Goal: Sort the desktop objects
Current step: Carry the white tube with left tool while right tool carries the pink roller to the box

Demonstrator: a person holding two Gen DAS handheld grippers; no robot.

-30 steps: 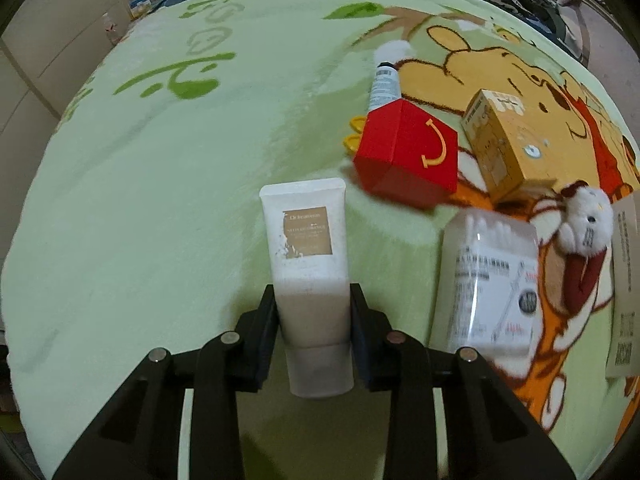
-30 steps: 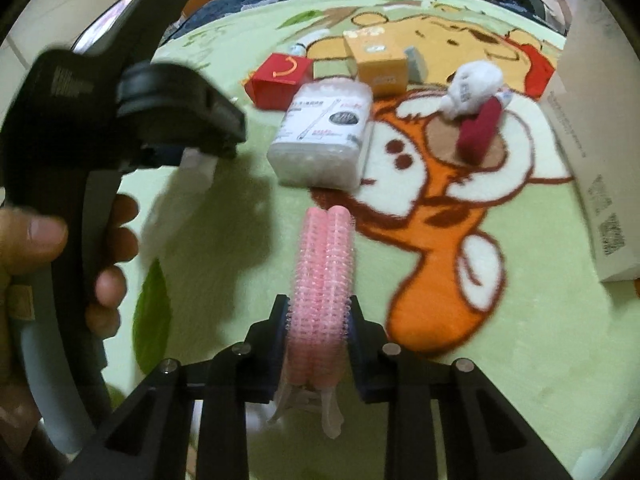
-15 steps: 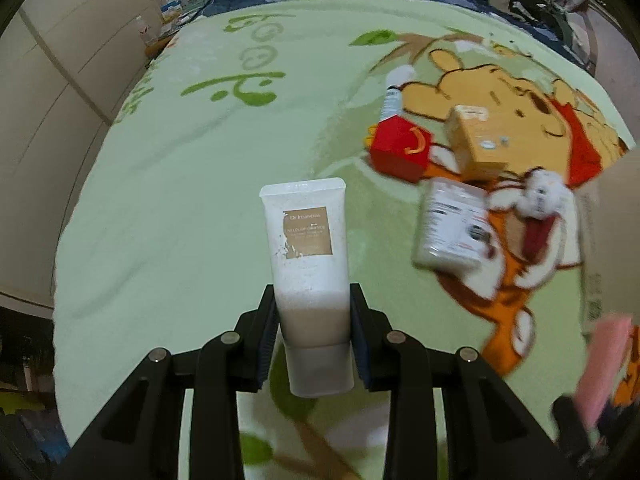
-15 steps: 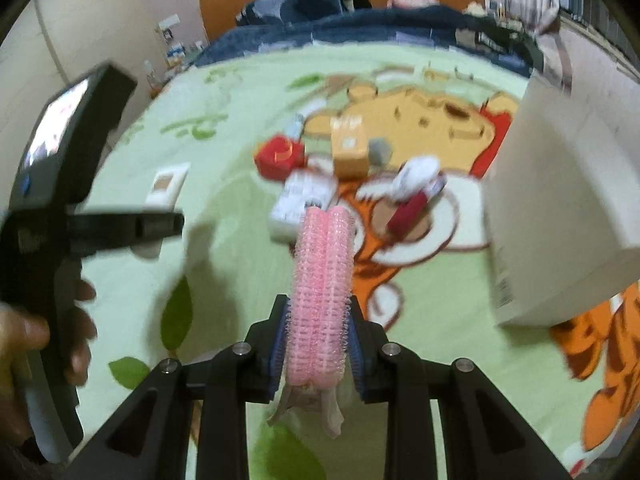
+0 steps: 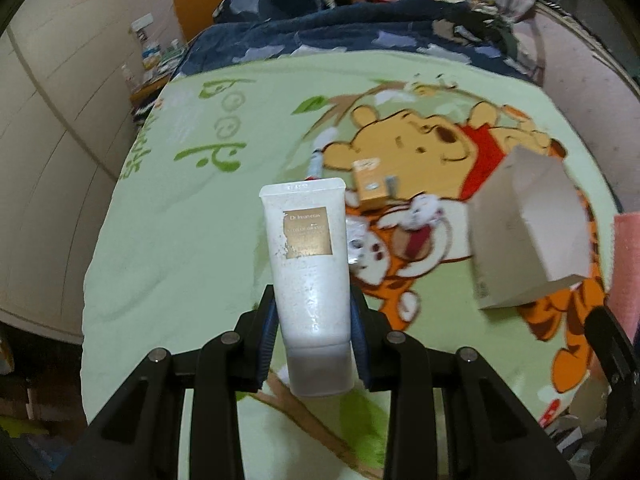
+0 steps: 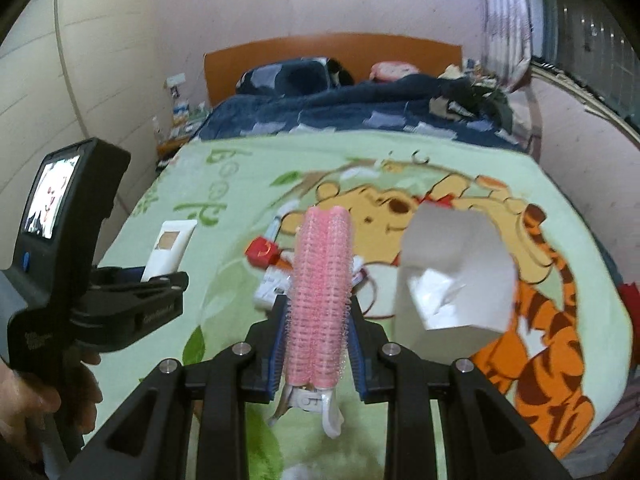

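My left gripper (image 5: 312,316) is shut on a white cream tube (image 5: 307,264) with a tan label, held high over the green cartoon blanket (image 5: 180,248). My right gripper (image 6: 318,320) is shut on a pink hair roller clip (image 6: 320,292), also lifted. In the right wrist view the left gripper (image 6: 160,276) and its white tube (image 6: 170,250) show at the left, a hand (image 6: 40,404) under the handle. On the blanket lie a red box (image 6: 262,252), an orange box (image 5: 370,186), a white plush toy (image 5: 424,210) and an open white carton (image 5: 528,232).
A dark blue quilt (image 5: 340,36) and a wooden headboard (image 6: 332,56) lie at the bed's far end. A small shelf with bottles (image 5: 150,56) stands at the far left by the wall. The pink roller's edge (image 5: 626,268) shows at the right of the left wrist view.
Both grippers have risen and pulled back from the blanket with their objects; the items on it look smaller and the headboard and walls have come into view.
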